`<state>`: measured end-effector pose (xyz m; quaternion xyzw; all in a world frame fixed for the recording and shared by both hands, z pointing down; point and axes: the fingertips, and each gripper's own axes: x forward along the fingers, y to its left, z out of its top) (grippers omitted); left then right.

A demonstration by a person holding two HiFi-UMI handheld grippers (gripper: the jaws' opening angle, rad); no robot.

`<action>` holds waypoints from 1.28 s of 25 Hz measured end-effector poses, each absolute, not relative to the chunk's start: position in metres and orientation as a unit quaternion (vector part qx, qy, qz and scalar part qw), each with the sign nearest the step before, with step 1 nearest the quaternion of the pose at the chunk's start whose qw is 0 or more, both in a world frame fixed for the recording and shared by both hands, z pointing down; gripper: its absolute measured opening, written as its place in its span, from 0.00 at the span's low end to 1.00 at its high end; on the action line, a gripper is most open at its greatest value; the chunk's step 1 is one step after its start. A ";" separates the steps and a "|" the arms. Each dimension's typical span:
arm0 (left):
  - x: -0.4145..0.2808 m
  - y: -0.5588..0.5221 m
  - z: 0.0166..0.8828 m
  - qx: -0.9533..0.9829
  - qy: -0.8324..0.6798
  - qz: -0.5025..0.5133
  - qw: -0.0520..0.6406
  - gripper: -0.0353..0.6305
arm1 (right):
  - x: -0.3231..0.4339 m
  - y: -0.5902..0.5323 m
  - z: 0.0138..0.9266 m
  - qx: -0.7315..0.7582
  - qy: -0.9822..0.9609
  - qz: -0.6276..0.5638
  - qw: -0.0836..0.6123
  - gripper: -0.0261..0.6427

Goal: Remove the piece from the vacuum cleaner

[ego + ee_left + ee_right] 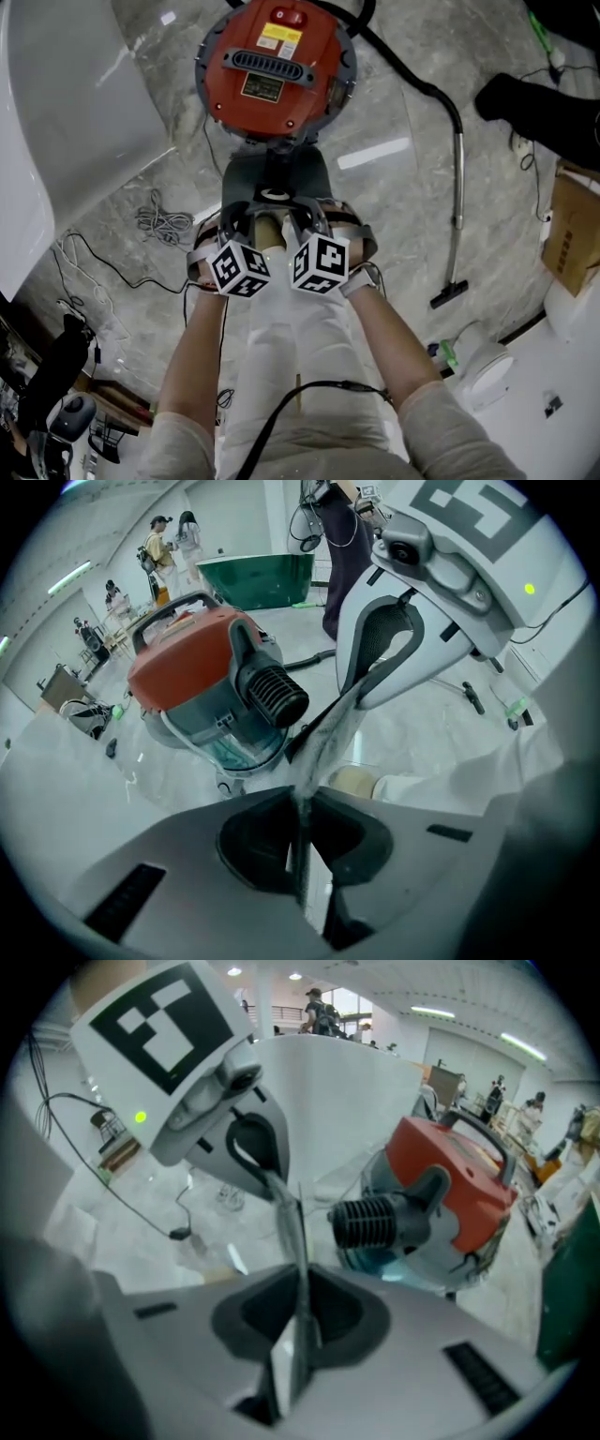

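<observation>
Clearly, left gripper (300,803) and right gripper (300,1283) each pinch the piece (277,173) tight by its near edge, likely to draw it out level; it sits at six o'clock of the vacuum (275,66).

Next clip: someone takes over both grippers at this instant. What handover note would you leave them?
Left gripper: shut on the grey piece, with a thin edge pinched between its jaws.
Right gripper: shut on the same piece, facing the left one.
Red vacuum cleaner: on the floor just ahead; the piece reaches up to its near edge.
Done: both grips set.
Left: pull the piece away from the vacuum. Whether it is already loose cannot be told.
</observation>
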<state>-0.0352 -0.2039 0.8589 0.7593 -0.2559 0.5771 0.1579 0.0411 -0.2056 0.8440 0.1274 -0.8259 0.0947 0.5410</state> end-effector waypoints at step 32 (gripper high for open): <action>-0.042 -0.171 0.693 0.797 -0.369 0.442 0.181 0.10 | 0.028 -0.164 0.682 0.201 -0.873 0.116 0.428 0.11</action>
